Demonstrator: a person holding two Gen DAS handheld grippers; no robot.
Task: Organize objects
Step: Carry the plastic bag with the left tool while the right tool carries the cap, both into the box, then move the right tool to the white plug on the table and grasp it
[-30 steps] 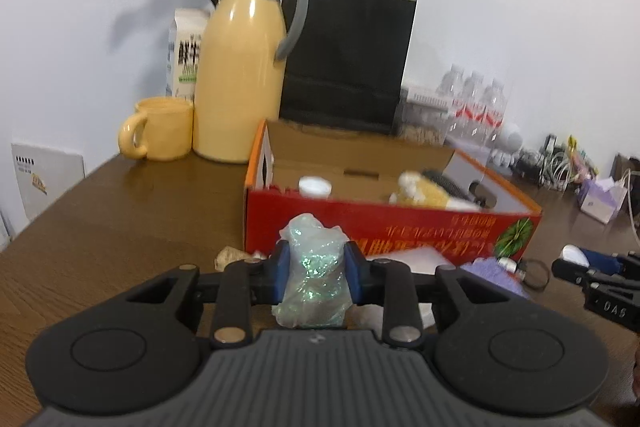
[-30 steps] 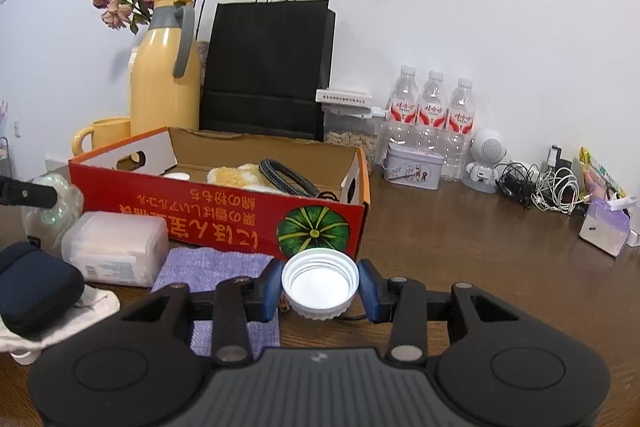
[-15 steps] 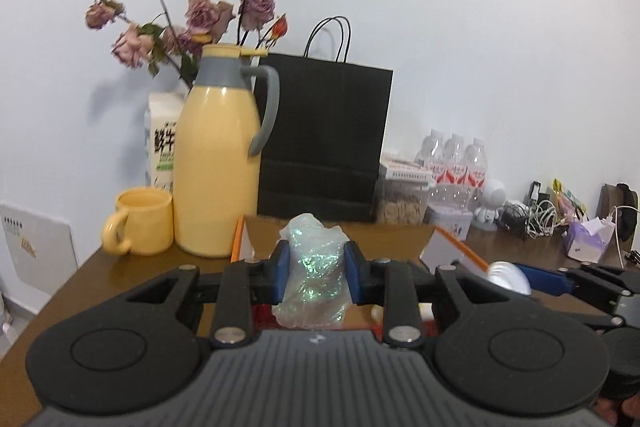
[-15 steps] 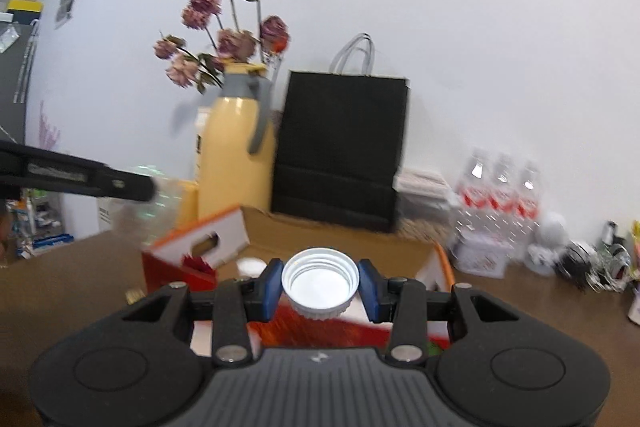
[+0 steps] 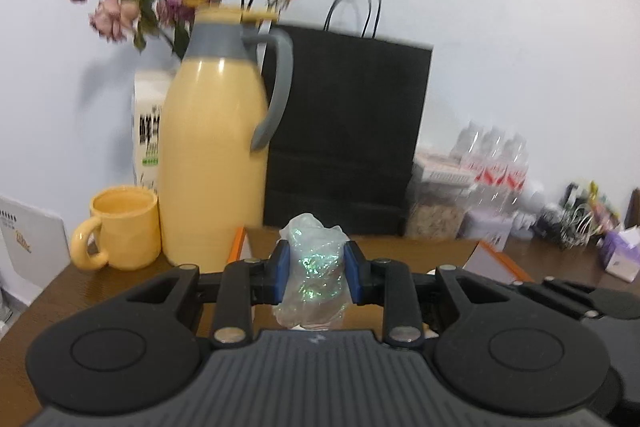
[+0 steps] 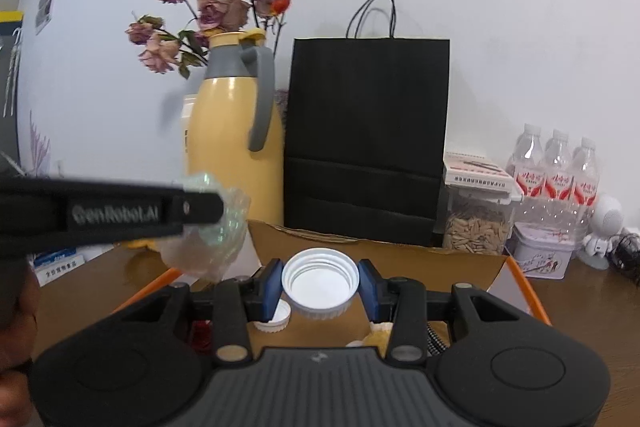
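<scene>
Above the cardboard box (image 6: 400, 247), now carried up from the tabletop. Left jaws clamped on crinkled plastic wrap (image 5: 316, 267), right jaws on white lid (image 6: 320, 281). Ready for dropping in.

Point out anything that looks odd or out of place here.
The flowers sit wilted and dried in a yellow thermos jug instead of a vase. A loose white cap lies in the cardboard box. Nothing looks spilled or broken.
</scene>
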